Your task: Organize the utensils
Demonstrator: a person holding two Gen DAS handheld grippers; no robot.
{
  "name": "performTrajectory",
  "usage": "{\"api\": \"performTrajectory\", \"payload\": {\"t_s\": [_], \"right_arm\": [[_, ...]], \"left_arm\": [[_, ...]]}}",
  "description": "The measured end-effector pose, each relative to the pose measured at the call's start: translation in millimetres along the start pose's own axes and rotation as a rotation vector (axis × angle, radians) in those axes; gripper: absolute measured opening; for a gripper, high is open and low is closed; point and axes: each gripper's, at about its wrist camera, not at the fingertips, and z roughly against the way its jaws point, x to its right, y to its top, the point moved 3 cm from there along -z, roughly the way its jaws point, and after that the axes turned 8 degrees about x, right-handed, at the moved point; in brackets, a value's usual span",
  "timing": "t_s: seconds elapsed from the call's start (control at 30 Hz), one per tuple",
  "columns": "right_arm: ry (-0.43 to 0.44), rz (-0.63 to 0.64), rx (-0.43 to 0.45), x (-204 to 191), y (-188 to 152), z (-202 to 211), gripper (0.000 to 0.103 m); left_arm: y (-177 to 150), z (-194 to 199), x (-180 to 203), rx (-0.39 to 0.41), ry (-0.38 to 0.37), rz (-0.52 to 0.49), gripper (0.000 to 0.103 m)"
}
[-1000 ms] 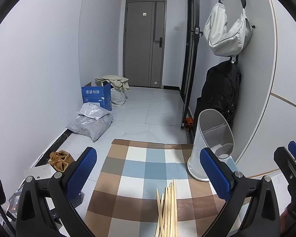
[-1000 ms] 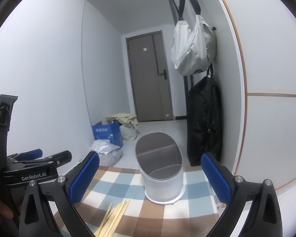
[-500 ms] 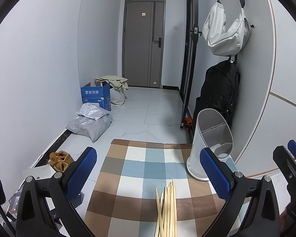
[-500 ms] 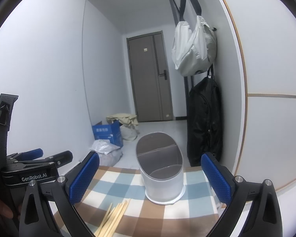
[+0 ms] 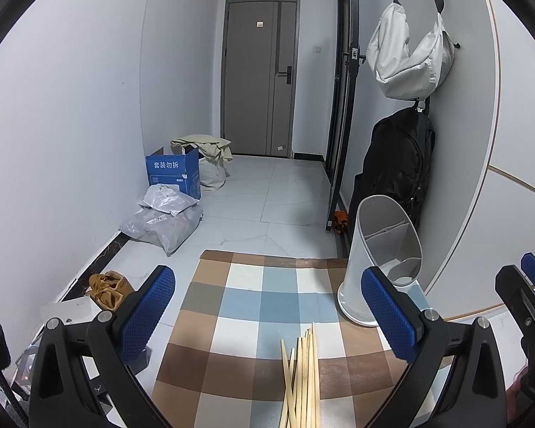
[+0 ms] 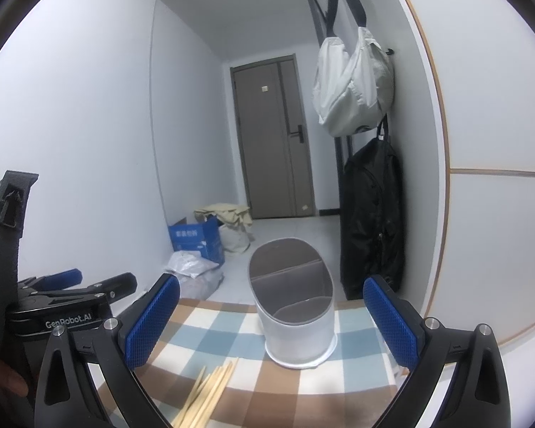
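A bundle of wooden chopsticks (image 5: 300,374) lies on a checked cloth (image 5: 253,303), near its front edge; it also shows in the right wrist view (image 6: 210,392). A white divided utensil holder (image 5: 381,260) stands upright at the cloth's back right, seen close in the right wrist view (image 6: 296,306). My left gripper (image 5: 267,317) is open and empty, hovering over the cloth above the chopsticks. My right gripper (image 6: 271,321) is open and empty, facing the holder. The left gripper's body (image 6: 64,306) shows at the left of the right wrist view.
A white wall (image 5: 517,142) runs along the right, with a white bag (image 5: 406,57) and a black backpack (image 5: 396,167) hanging by it. On the floor at left lie a blue box (image 5: 174,174), grey parcels (image 5: 164,217) and a brown cloth (image 5: 107,285).
Both views have shifted very slightly; nothing was picked up or released, and both grippers stay open.
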Motion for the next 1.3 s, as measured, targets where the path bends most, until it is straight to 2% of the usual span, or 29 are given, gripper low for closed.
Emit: {"api": "performTrajectory", "payload": {"t_s": [0.17,0.27,0.37,0.5,0.6,0.67,0.83,0.9,1.0,1.3], "right_arm": [[0.006,0.002,0.001,-1.5,0.4,-0.1,0.103],[0.002,-0.01,-0.015,0.4,-1.1,-3.3,0.103],[-0.008,-0.006,-0.053,1.9,-3.3,-11.9,0.103],[-0.028,-0.004,-0.114,5.3,-10.4,-29.1,0.103],[-0.04,0.014,-0.149,7.6,-16.3,-43.9,0.103],[-0.05,0.029,-0.156,8.8,-19.2,-51.8,0.103],[-0.036,0.028,-0.188,11.9,-23.7,-66.3,0.103],[-0.036,0.022,-0.203,14.0,-27.0,-71.4,0.103],[-0.033,0.009,-0.225,16.5,-31.2,-77.1,0.103],[-0.026,-0.053,-0.277,26.9,-37.8,-91.6,0.103]], "left_arm": [[-0.3,-6.9,-3.4,-0.03,-0.009,0.015,0.102],[-4.6,-19.8,-10.2,-0.091,0.001,0.038,0.102],[-21.2,-47.2,-24.6,-0.234,0.007,0.084,0.102],[-51.5,-85.8,-40.2,-0.438,-0.032,0.183,0.101],[-67.0,-105.6,-43.3,-0.527,-0.032,0.206,0.101],[-73.8,-116.3,-41.4,-0.57,-0.036,0.215,0.096],[-92.9,-132.4,-30.4,-0.703,-0.063,0.196,0.076],[-101.4,-137.5,-27.2,-0.754,-0.062,0.168,0.058],[-110.1,-141.1,-25.3,-0.815,-0.064,0.158,0.048],[-103.8,-135.4,-16.8,-0.859,-0.094,0.147,0.046]]}}
